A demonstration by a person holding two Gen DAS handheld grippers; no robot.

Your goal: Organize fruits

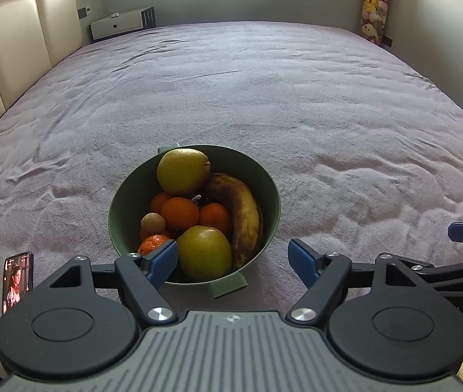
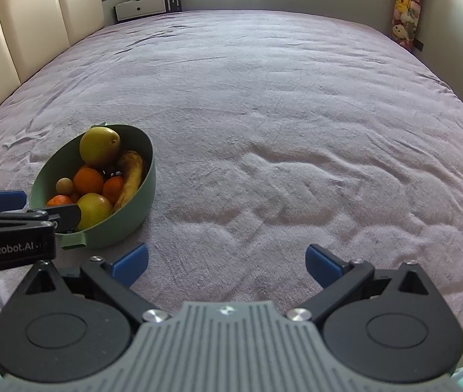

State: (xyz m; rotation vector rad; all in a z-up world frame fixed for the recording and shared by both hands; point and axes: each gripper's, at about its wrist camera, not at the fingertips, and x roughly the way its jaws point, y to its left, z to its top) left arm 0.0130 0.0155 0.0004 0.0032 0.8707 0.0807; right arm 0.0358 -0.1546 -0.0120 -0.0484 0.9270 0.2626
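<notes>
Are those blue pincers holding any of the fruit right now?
No. Both the left gripper and right gripper are open and empty; all fruit sits in the green bowl.

We see two matching rigs. The left gripper (image 1: 233, 261) and the right gripper (image 2: 227, 263) each have blue fingers (image 2: 130, 264) on black linkage arms with silver screws, round black discs and a ribbed grey body. One black side bears white "GenRobot.AI" lettering.
</notes>
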